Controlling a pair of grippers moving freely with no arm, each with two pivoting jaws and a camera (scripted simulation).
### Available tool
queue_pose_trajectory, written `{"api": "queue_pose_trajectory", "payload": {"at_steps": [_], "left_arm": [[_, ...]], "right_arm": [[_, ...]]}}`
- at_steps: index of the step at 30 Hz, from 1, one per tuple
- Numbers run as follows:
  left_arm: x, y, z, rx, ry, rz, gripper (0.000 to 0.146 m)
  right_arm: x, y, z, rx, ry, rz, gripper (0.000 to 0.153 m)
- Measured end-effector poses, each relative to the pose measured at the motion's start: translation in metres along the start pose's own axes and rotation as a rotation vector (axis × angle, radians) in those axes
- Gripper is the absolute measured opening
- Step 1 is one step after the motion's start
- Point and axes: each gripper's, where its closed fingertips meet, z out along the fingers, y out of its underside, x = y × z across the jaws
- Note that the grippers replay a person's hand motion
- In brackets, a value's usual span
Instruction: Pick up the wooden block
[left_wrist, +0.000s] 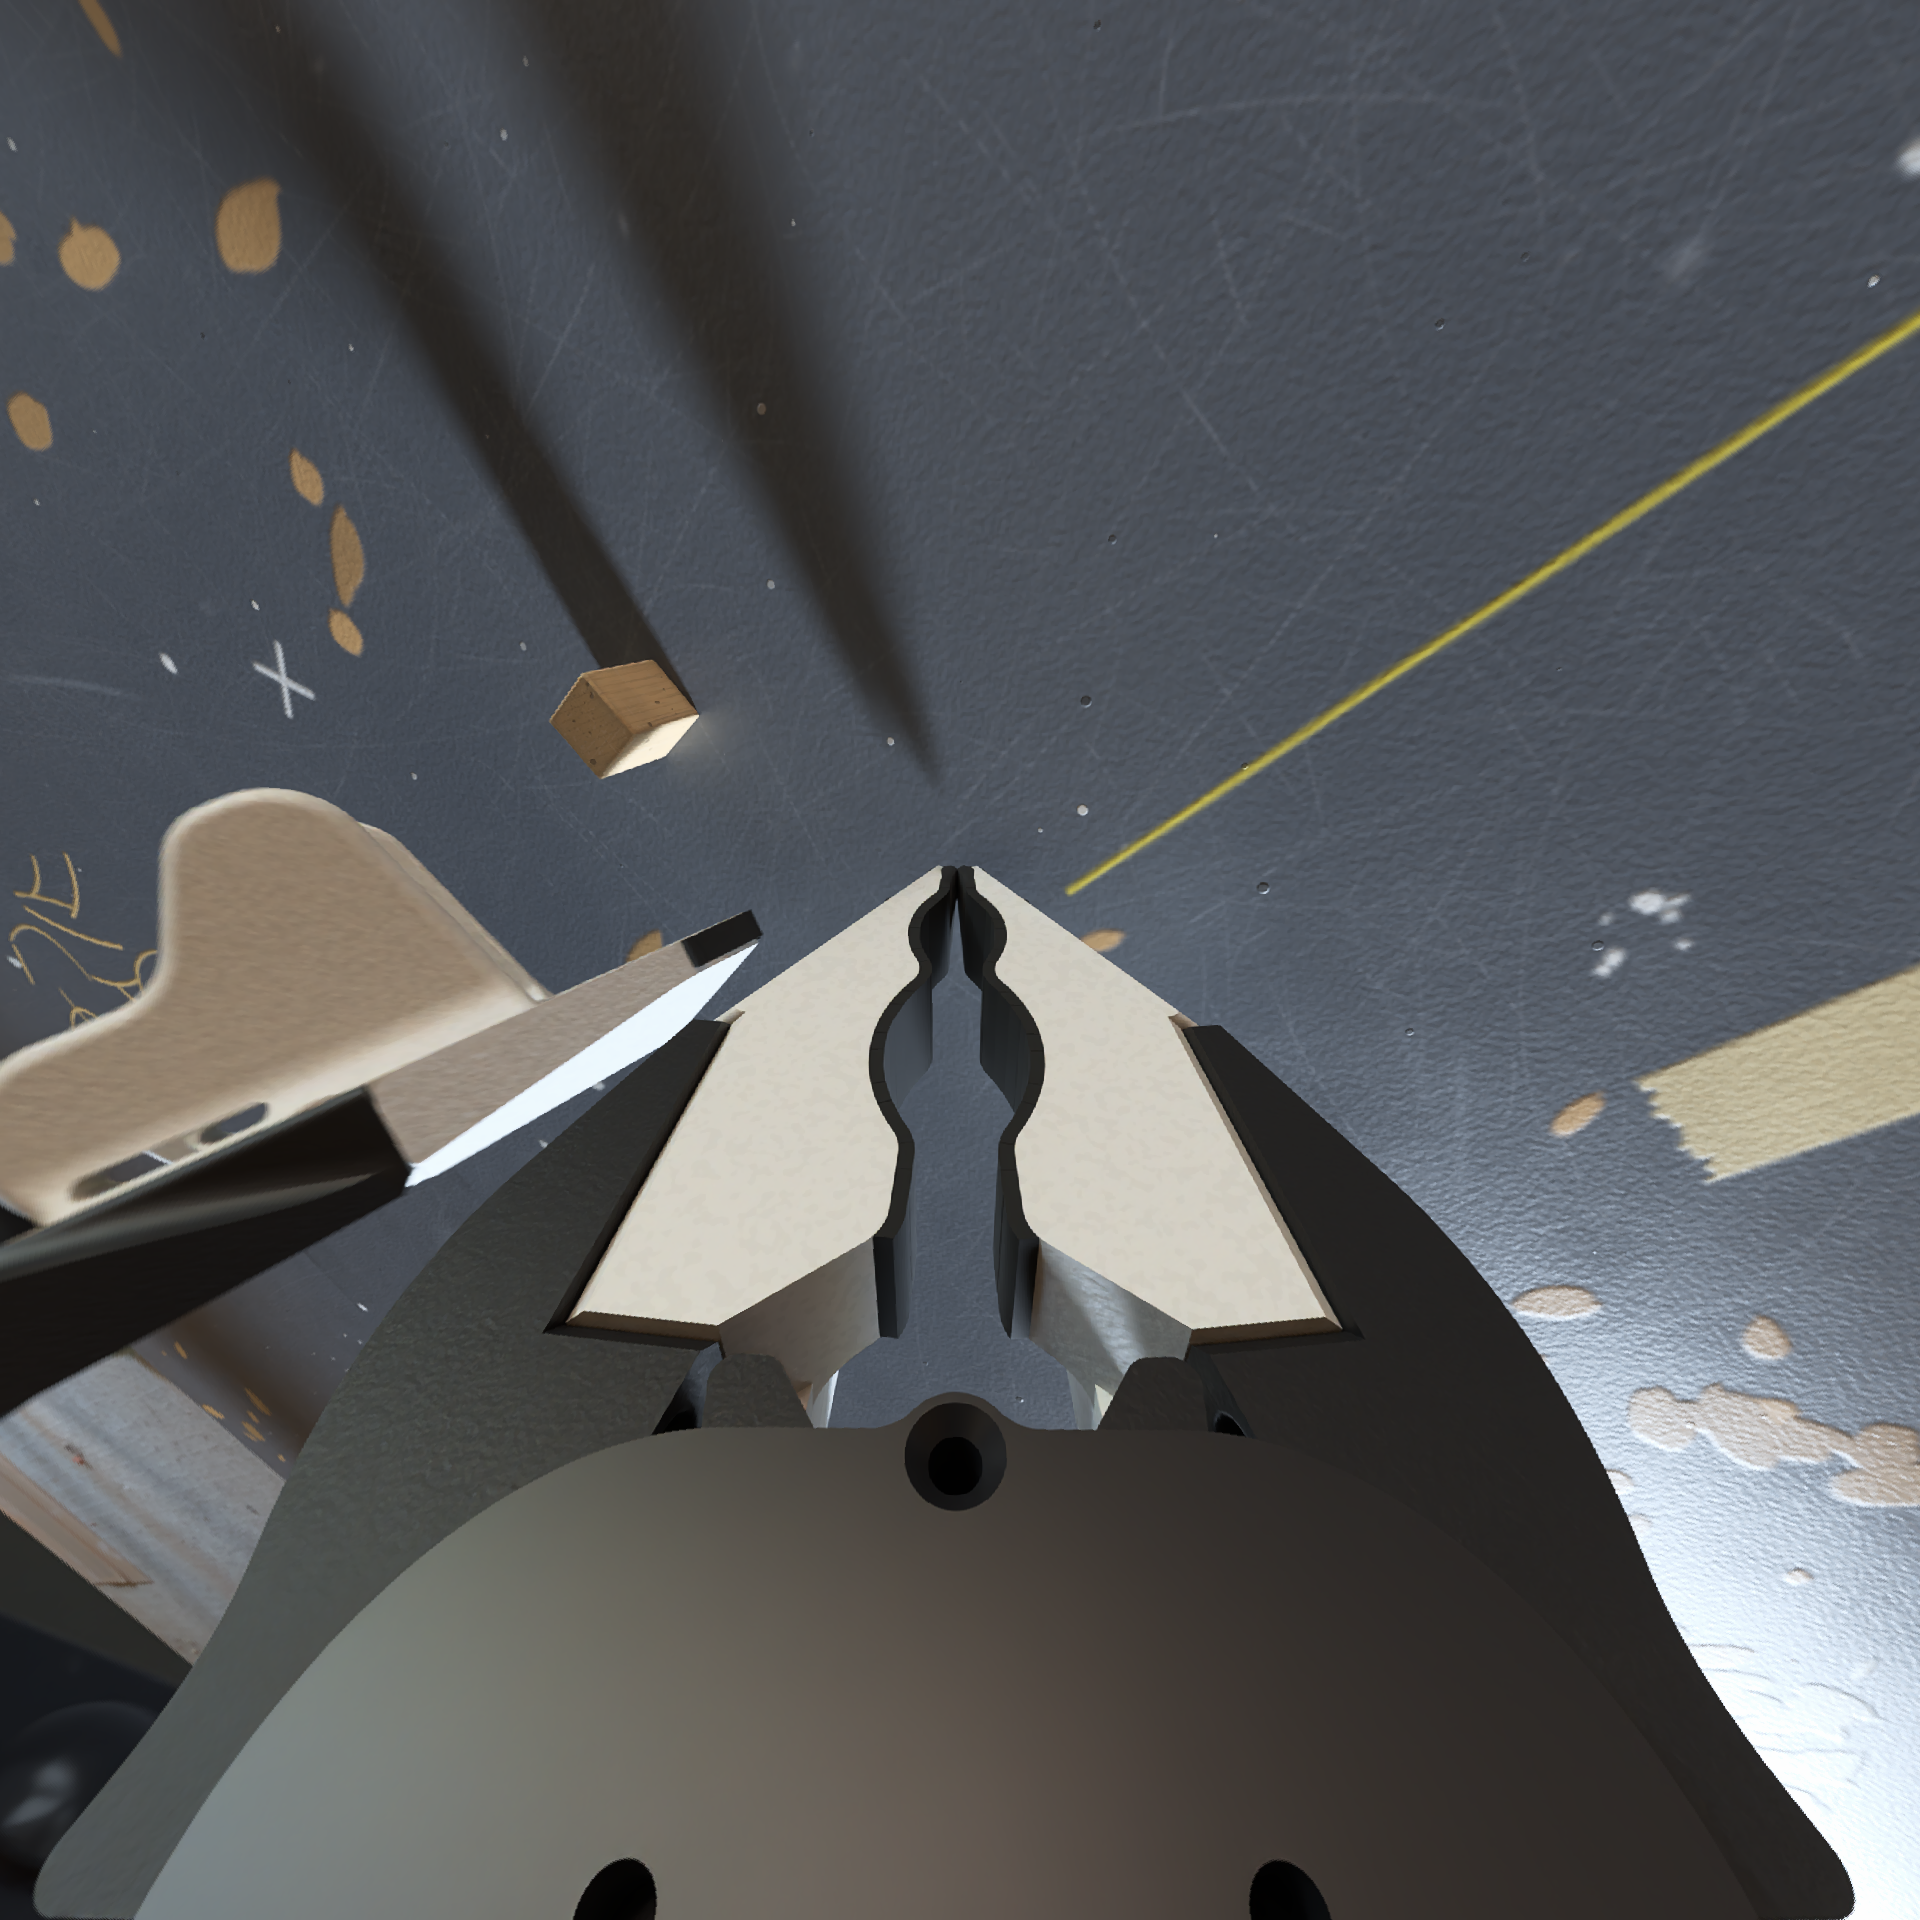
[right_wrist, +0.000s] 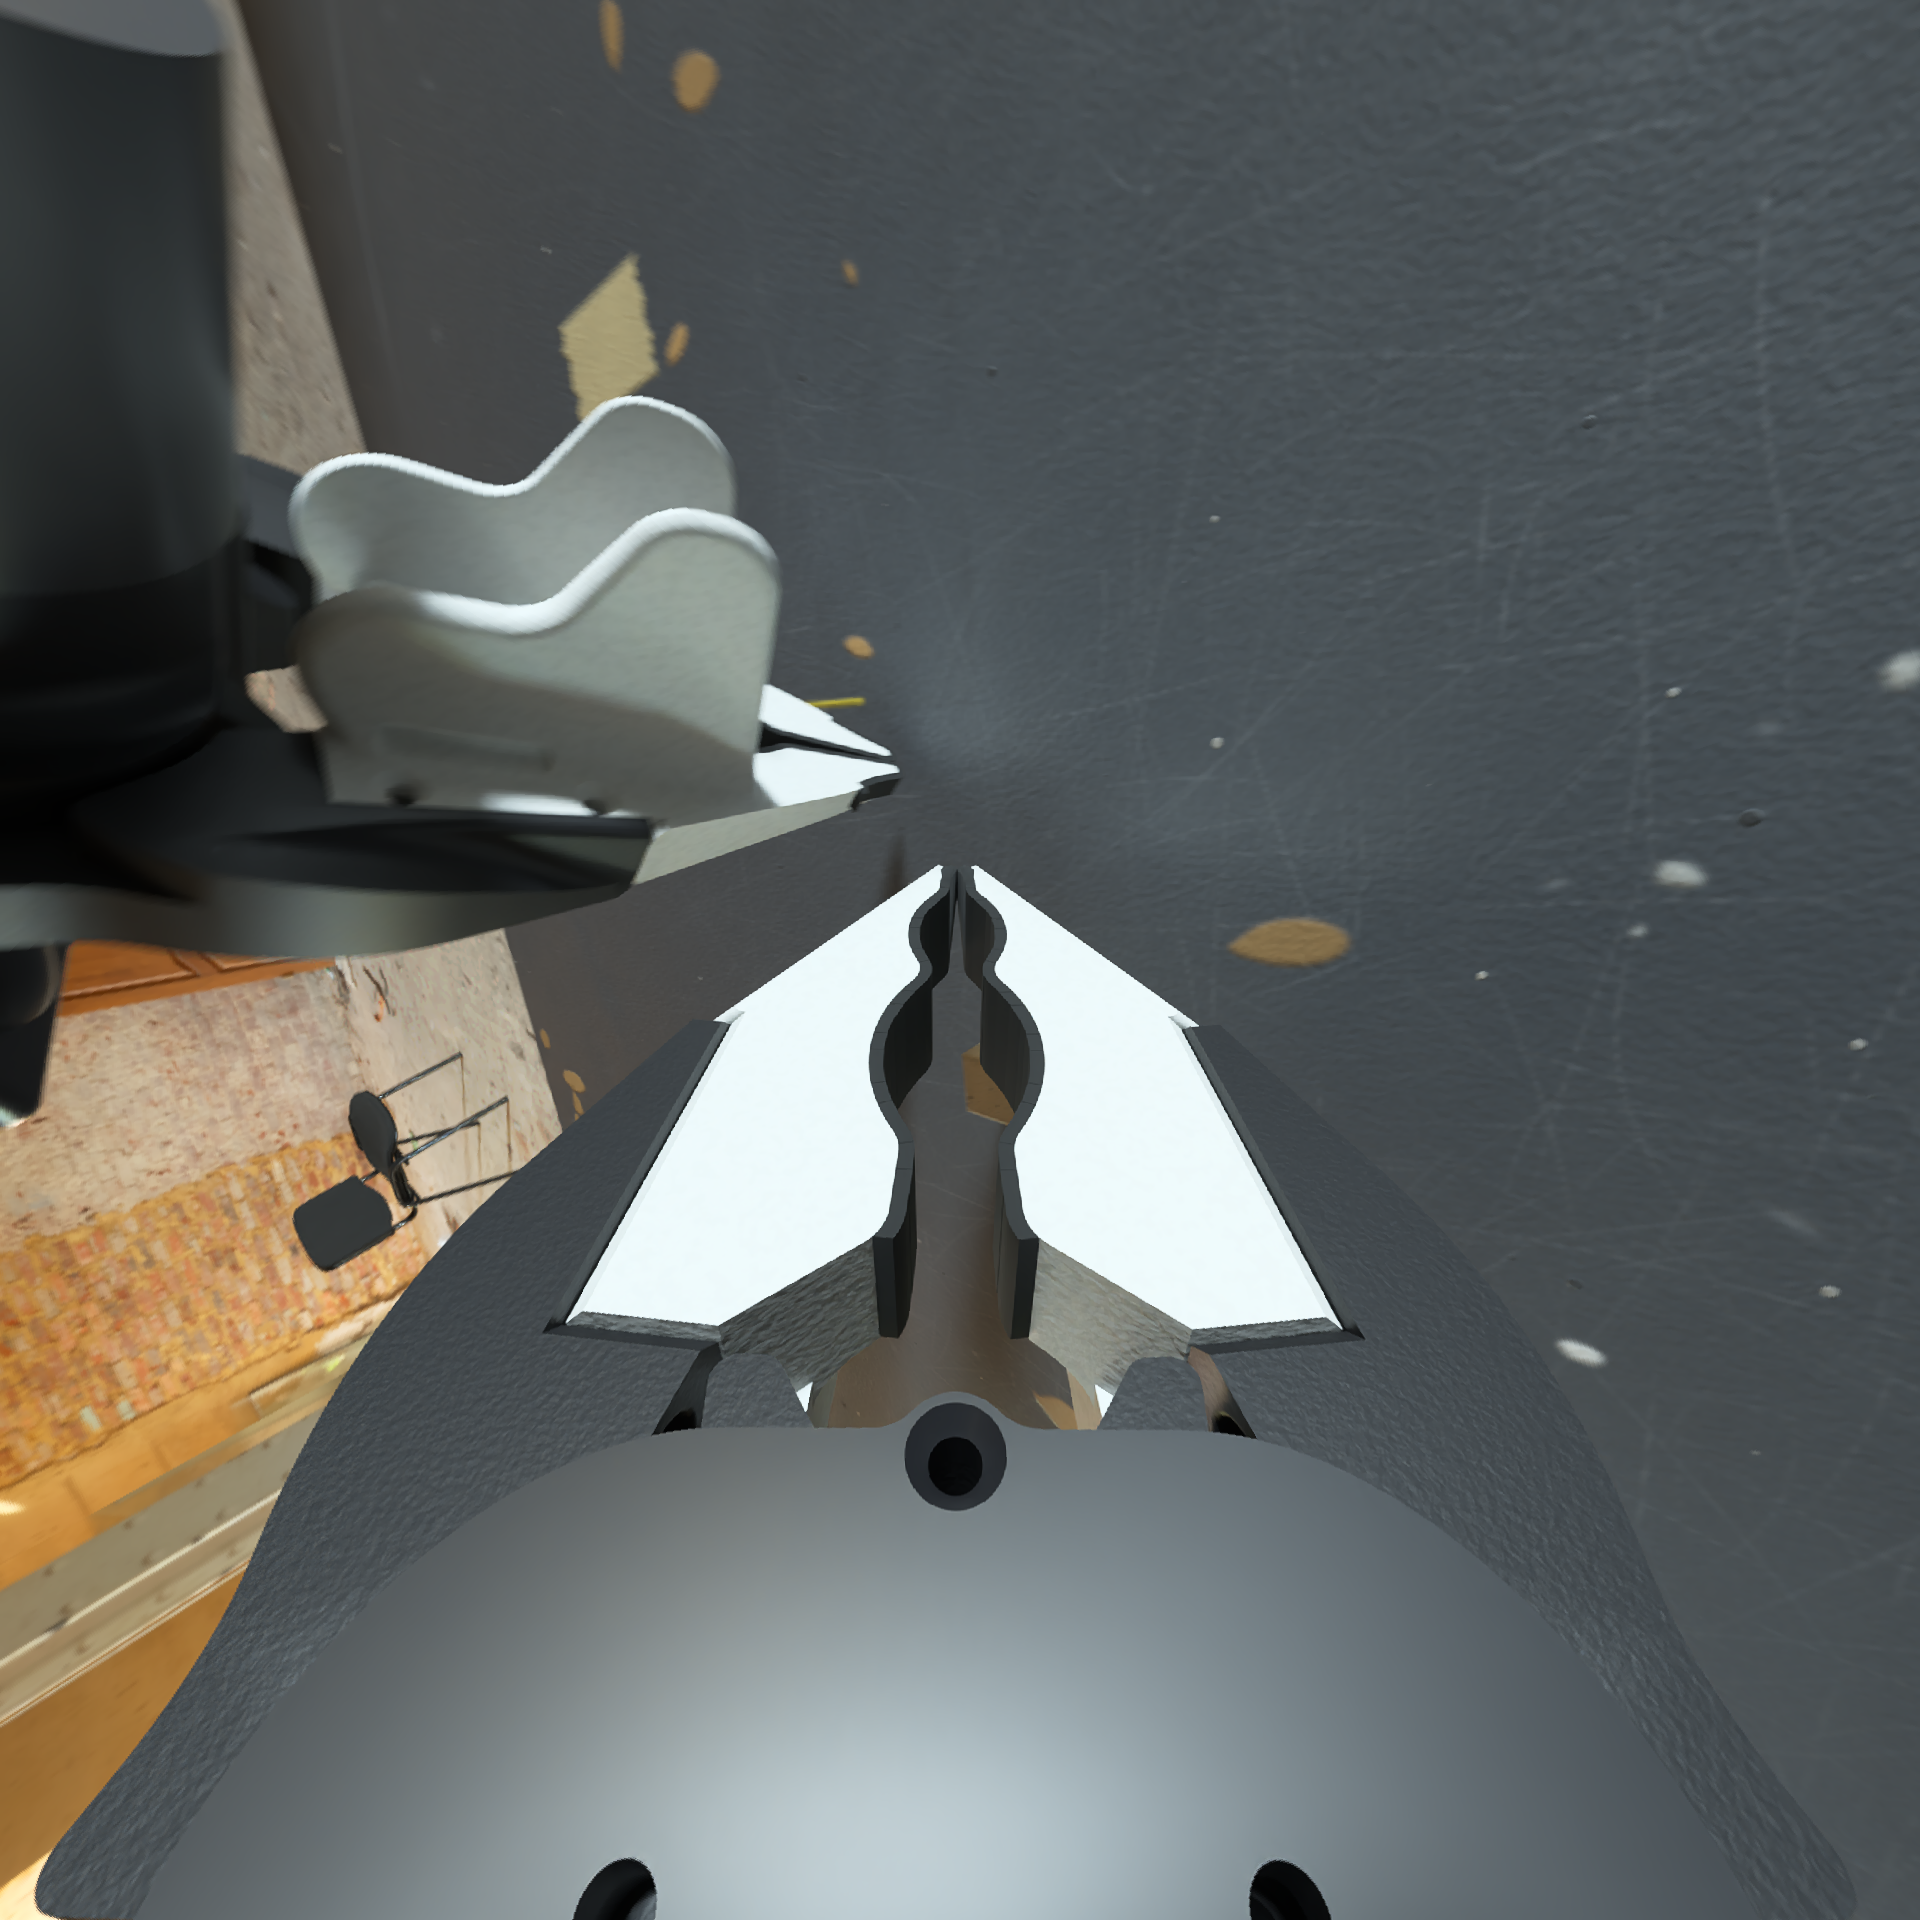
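In the left wrist view, the left gripper (left_wrist: 956, 873), with dark grey arms and pale cream finger plates, is pointing its two fingers forward over the dark grey scratched table top (left_wrist: 1247, 416). Its jaws are pressing together at the tips, and nothing is sitting between them. Just beside its left finger, the right gripper (left_wrist: 727, 940) is poking in from the left side, and its thin pale tip is ending near the left gripper's tips without touching them. Farther on, ahead of the closed jaws and off to their left, the small light brown wooden block (left_wrist: 621, 719) is lying on the table, apart from both grippers. It is casting a long dark shadow away from the jaws. To the right of the jaws, a thin yellow line (left_wrist: 1507, 603) is running across the table, going up and away. Tan paint spots (left_wrist: 247, 225) are showing far off to the left.

In the right wrist view, the right gripper (right_wrist: 956, 873), with dark grey arms and bright white finger plates, is holding its jaws shut with nothing in them. Just ahead and to the left of its tips, the left gripper (right_wrist: 878, 774) is coming in from the side, and its tips are looking closed too. An orange-tan oval spot (right_wrist: 1288, 941) is lying on the table right of the jaws. The block is not showing in this view.
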Motion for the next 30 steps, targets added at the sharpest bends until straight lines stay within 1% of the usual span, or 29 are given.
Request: {"api": "queue_pose_trajectory", "payload": {"at_steps": [2, 5, 8, 13, 16, 18, 19, 22, 24, 27, 30], "left_arm": [[0.0, 0.0, 0.0, -0.005, -0.004, 0.003, 0.0], [0.0, 0.0, 0.0, -0.015, -0.01, 0.012, 0.0], [0.0, -0.001, 0.0, -0.023, -0.018, 0.014, 0.0], [0.0, -0.001, 0.0, -0.032, -0.044, 0.009, 0.0], [0.0, -0.001, 0.0, -0.045, -0.048, 0.014, 0.0], [0.0, -0.001, 0.0, -0.051, -0.044, 0.017, 0.0], [-0.001, -0.002, 0.0, -0.051, -0.042, 0.017, 0.0], [-0.001, -0.002, 0.0, -0.053, -0.042, 0.022, 0.0], [-0.002, -0.002, -0.001, -0.054, -0.051, 0.028, 0.0], [-0.002, -0.002, -0.001, -0.057, -0.058, 0.03, 0.0], [-0.002, -0.001, -0.001, -0.059, -0.059, 0.03, 0.0]], "right_arm": [[-0.01, 0.002, -0.003, 0.044, -0.026, -0.024, 0.0], [-0.017, 0.012, 0.007, 0.042, -0.038, -0.037, 0.0], [-0.017, 0.019, 0.016, 0.055, -0.028, -0.009, 0.0], [-0.015, 0.024, 0.011, 0.145, 0.005, 0.036, 0.0], [-0.016, 0.018, 0.005, 0.221, 0.037, 0.038, 0.0], [-0.023, 0.01, 0.003, 0.274, 0.03, -0.004, 0.0], [-0.025, 0.01, 0.004, 0.271, 0.03, -0.028, 0.0], [-0.021, 0.014, 0.016, 0.196, 0.075, -0.045, 0.0], [-0.02, 0.017, 0.025, 0.155, 0.063, -0.043, 0.0], [-0.02, 0.018, 0.029, 0.139, 0.055, -0.053, 0.0], [-0.019, 0.018, 0.029, 0.127, 0.092, -0.071, 0.0]]}}
